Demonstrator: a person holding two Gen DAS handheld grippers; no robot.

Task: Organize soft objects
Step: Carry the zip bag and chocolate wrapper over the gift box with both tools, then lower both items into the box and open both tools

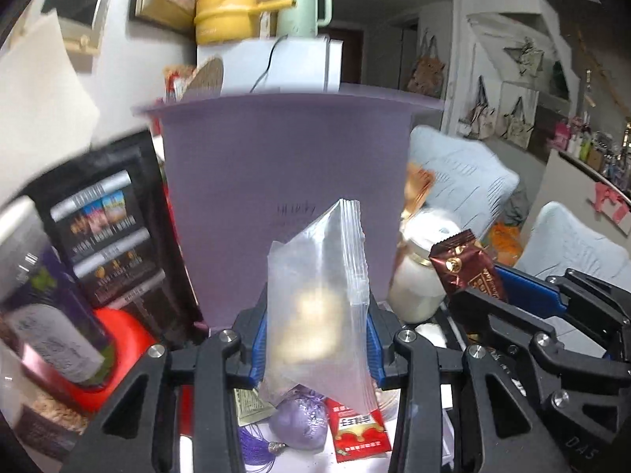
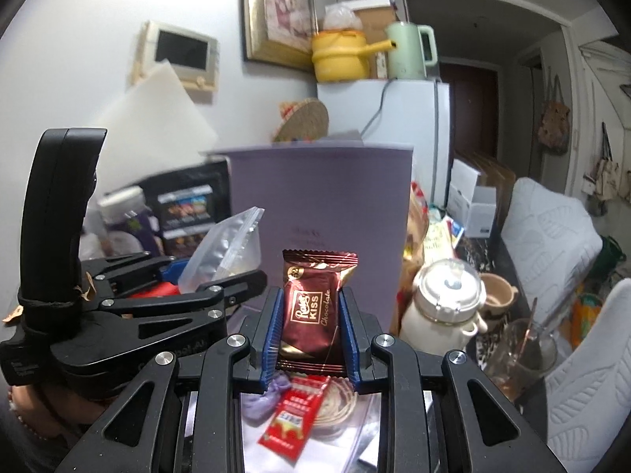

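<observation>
My left gripper (image 1: 317, 339) is shut on a clear zip bag (image 1: 319, 307) with something pale inside, held upright in front of a tall purple bin (image 1: 284, 165). My right gripper (image 2: 309, 335) is shut on a dark red chocolate packet (image 2: 311, 307), also facing the purple bin (image 2: 323, 193). The right gripper and its packet (image 1: 467, 272) show at the right of the left wrist view; the left gripper with the bag (image 2: 228, 252) shows at the left of the right wrist view. Below lie a purple sachet (image 1: 299, 419) and a red snack packet (image 1: 357, 429).
A black box (image 1: 102, 236), a purple-labelled jar (image 1: 43, 299) and a red lid crowd the left. A white lidded jar (image 2: 445, 303), a small cup (image 2: 497, 293) and a glass with a spoon (image 2: 524, 351) stand to the right. A white fridge (image 2: 410, 126) rises behind the bin.
</observation>
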